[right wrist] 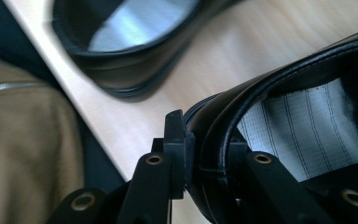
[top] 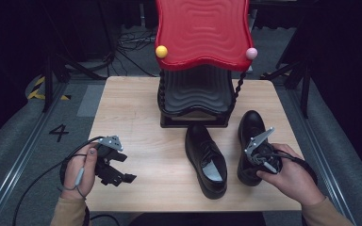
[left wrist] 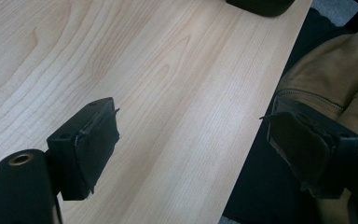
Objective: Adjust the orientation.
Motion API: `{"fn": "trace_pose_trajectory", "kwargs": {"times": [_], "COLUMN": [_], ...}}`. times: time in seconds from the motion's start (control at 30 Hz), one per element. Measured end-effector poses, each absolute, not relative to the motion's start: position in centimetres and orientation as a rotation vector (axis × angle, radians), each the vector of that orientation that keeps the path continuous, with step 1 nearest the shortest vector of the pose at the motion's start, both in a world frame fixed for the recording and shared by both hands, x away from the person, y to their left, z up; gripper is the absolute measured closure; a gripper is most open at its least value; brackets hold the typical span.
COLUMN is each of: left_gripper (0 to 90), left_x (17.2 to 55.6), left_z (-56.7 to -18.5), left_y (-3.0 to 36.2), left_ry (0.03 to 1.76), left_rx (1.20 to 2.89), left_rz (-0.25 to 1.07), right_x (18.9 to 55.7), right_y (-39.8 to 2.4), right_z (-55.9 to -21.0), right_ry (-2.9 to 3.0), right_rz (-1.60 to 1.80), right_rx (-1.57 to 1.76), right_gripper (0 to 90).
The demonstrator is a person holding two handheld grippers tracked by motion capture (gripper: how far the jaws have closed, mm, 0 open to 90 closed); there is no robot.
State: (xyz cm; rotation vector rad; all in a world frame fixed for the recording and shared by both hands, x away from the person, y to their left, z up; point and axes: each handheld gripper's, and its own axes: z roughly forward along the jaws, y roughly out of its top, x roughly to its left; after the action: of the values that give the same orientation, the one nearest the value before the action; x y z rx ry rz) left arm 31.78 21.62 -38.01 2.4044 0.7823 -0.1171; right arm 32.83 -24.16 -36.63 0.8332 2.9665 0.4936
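Two black leather shoes stand on the wooden table (top: 136,113). The left shoe (top: 206,160) sits near the middle front, its pale insole showing. My right gripper (top: 257,162) is shut on the heel collar of the right shoe (top: 250,129); in the right gripper view one jaw is outside the rim (right wrist: 214,140) and one inside, over the striped lining. The other shoe (right wrist: 130,42) lies beyond it there. My left gripper (top: 115,172) hovers open over the table's front left; its pads (left wrist: 98,140) stand wide apart above bare wood with nothing between them.
A red and black shoe rack (top: 200,56) with wavy shelves stands at the table's back centre, just behind the shoes. The table's front edge (left wrist: 261,116) runs under the left gripper, with a tan sleeve (left wrist: 335,70) beyond it. Grey floor surrounds the table.
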Motion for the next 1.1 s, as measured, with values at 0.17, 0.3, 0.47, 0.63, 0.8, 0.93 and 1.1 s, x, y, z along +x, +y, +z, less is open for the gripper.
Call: {"fn": "trace_pose_trajectory", "kwargs": {"times": [0.17,0.3,0.47,0.63,0.8,0.93,1.1], "left_gripper": [16.8,16.8,16.8,16.8,16.8,16.8,16.8], "left_x": [31.8,31.7,31.8,31.8,31.8,31.9,31.8], "left_z": [-38.0,-38.0,-38.0,-38.0,-38.1,-38.2,-38.1], "left_y": [21.6,21.6,21.6,21.5,21.4,21.3,21.3], "left_ry": [0.777,0.78,0.781,0.778,0.78,0.785,0.774], "left_rx": [2.402,2.403,2.403,2.41,2.41,2.416,2.414], "left_rz": [-0.115,-0.115,-0.114,-0.116,-0.12,-0.125,-0.123], "right_x": [31.4,30.7,30.4,30.6,30.4,30.1,31.4], "right_y": [-23.0,-22.2,-21.7,-21.4,-21.6,-21.2,-21.2], "right_z": [-36.6,-36.7,-36.8,-37.2,-37.5,-37.7,-38.4], "right_ry": [3.039,3.069,3.092,3.114,3.12,3.119,3.113], "right_rz": [0.455,0.442,0.424,0.417,0.415,0.431,0.427], "right_rx": [0.663,0.566,0.466,0.373,0.311,0.271,0.263], "right_gripper": [77.5,76.9,76.4,76.1,75.6,74.7,73.4]}}
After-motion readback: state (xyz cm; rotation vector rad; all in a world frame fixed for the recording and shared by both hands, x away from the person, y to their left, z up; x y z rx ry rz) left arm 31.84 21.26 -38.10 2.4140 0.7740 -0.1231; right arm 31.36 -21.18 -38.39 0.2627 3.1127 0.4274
